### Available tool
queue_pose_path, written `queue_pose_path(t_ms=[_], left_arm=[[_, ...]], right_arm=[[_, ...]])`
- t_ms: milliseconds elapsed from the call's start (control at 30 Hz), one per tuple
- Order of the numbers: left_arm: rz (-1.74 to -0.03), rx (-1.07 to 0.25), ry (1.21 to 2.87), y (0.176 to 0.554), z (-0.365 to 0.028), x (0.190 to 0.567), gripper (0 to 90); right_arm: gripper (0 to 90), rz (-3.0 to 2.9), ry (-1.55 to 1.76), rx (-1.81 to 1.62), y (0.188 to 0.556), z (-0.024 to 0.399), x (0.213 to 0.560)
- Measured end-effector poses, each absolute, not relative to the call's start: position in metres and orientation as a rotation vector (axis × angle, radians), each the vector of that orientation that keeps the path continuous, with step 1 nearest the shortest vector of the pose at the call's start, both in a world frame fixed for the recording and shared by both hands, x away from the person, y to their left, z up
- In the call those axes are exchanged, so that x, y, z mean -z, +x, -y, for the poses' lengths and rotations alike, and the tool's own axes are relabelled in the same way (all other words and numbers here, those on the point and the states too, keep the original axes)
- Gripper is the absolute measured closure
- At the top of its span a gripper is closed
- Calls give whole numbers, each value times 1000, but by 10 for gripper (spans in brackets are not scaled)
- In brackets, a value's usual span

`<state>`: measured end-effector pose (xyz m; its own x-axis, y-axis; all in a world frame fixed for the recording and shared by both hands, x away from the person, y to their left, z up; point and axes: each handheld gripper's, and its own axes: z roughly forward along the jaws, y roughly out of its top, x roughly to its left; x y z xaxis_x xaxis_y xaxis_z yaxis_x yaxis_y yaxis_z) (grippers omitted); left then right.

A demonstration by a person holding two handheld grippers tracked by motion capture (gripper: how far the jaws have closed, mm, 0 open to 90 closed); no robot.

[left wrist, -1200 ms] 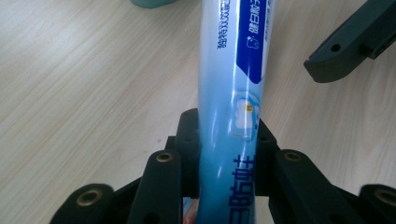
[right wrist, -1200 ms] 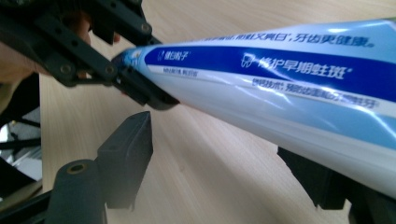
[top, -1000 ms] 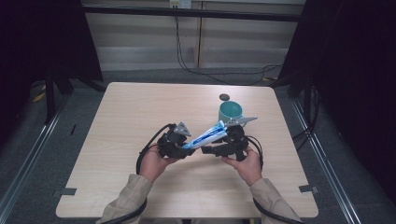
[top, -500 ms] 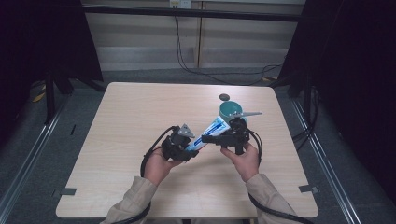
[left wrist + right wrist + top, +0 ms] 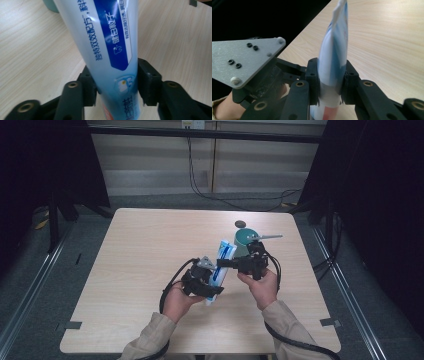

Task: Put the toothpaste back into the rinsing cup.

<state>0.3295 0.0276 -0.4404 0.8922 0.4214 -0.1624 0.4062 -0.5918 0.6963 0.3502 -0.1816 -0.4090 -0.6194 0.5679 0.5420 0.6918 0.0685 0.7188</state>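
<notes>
A white and blue toothpaste tube point(image 5: 223, 261) is held above the table between both grippers, its flat end pointing toward the far side. My left gripper point(image 5: 206, 282) is shut on the tube's lower part; the left gripper view has the tube point(image 5: 112, 50) pinched between both jaws of the left gripper point(image 5: 117, 83). My right gripper point(image 5: 231, 263) grips the tube from the right, higher up. In the right gripper view the tube point(image 5: 334, 52) stands squeezed between the black jaws of the right gripper point(image 5: 330, 76), with the left gripper's grey plate point(image 5: 242, 58) close beside it.
A teal cup point(image 5: 245, 238) stands just beyond the right gripper, with a small dark cap point(image 5: 240, 224) behind it on the table point(image 5: 130, 250). The cup's base point(image 5: 50, 6) peeks in at the top of the left gripper view. Dark cables trail from both grippers.
The tube has swung from lying crosswise to pointing away from the person. The left gripper moved right, and the right gripper shifted slightly farther; both stay clamped on it.
</notes>
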Motion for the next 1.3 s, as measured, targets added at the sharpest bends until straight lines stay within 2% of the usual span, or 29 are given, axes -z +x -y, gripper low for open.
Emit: queue_pose_path(t_ms=[100, 333, 533, 867, 1300], left_arm=[[-588, -21, 2253, 329, -25, 440, 453], [-569, 9, 2245, 330, -25, 440, 384], [-562, -56, 2258, 329, -38, 442, 259], [-604, -65, 2283, 330, -61, 455, 190], [-637, -102, 2294, 328, -83, 473, 161]], right_arm=[[732, 2242, -1313, 1619, 352, 182, 403], [739, 2262, -1290, 1618, 354, 181, 400], [742, 2293, -1267, 1658, 353, 191, 387], [742, 2349, -1291, 1663, 356, 208, 373], [741, 2349, -1311, 1705, 359, 223, 365]])
